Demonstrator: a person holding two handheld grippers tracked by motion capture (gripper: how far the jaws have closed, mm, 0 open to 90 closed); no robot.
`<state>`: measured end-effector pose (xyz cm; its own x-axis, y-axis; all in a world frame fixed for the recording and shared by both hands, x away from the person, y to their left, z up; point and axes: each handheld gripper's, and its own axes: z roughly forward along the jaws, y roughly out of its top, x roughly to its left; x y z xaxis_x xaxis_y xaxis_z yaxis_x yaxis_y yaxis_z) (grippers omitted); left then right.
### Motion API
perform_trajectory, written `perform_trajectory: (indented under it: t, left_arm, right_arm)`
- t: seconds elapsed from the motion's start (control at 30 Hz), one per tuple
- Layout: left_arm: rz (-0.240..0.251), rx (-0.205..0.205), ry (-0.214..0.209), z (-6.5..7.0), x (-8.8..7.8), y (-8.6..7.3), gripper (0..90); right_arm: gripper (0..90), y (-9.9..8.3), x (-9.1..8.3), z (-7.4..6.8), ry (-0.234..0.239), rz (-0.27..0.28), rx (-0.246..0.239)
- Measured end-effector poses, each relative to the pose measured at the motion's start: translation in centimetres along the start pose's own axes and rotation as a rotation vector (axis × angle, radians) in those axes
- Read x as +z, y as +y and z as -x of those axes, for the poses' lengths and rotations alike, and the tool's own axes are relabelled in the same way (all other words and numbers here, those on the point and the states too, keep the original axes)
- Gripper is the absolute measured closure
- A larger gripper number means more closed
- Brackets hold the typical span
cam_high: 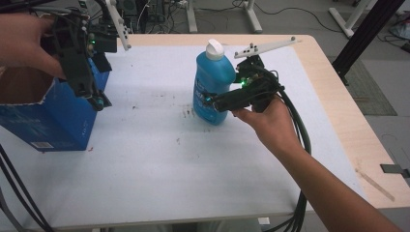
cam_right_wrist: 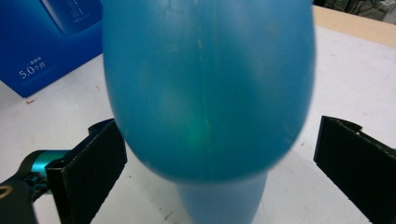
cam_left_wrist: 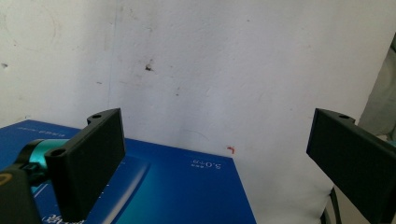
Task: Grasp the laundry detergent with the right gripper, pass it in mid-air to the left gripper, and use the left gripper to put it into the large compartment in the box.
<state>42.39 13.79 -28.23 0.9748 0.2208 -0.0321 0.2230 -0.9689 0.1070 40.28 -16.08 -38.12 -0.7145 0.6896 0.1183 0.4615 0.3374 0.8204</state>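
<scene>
A blue bottle (cam_high: 212, 82) with a white cap stands upright near the middle of the white mat (cam_high: 159, 159). My right gripper (cam_high: 216, 100) reaches in from the right at the bottle's lower half. In the right gripper view the bottle (cam_right_wrist: 205, 93) sits between the wide-apart jaws, and the gripper (cam_right_wrist: 219, 172) is open. An open blue cardboard box (cam_high: 53, 121) stands at the left edge. My left gripper (cam_high: 96, 99) hangs over the box's right side, pointing down. In the left gripper view the gripper (cam_left_wrist: 215, 158) is open with nothing between its jaws, above the box (cam_left_wrist: 177, 196).
The mat leaves a wooden table border (cam_high: 338, 96) bare on the right. Thick black cables (cam_high: 297, 145) trail from the right gripper off the front edge. A black frame post (cam_high: 362, 34) stands beyond the table's right side. Small dark stains (cam_high: 186, 112) mark the mat beside the bottle.
</scene>
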Motion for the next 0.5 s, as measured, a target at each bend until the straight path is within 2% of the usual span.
perform_trajectory:
  t: [0.27, 0.5]
  left_arm:
    - [0.003, -0.005, -0.001, 0.0, 0.0, -0.2, 4.6]
    - [0.003, -0.009, -0.001, -0.1, 0.0, -0.3, 4.6]
  right_arm:
    - [2.6, -0.4, 0.9, -0.3, -0.01, 0.022, -0.004]
    - [3.3, -0.5, 1.5, -0.3, 0.002, 0.045, 0.0]
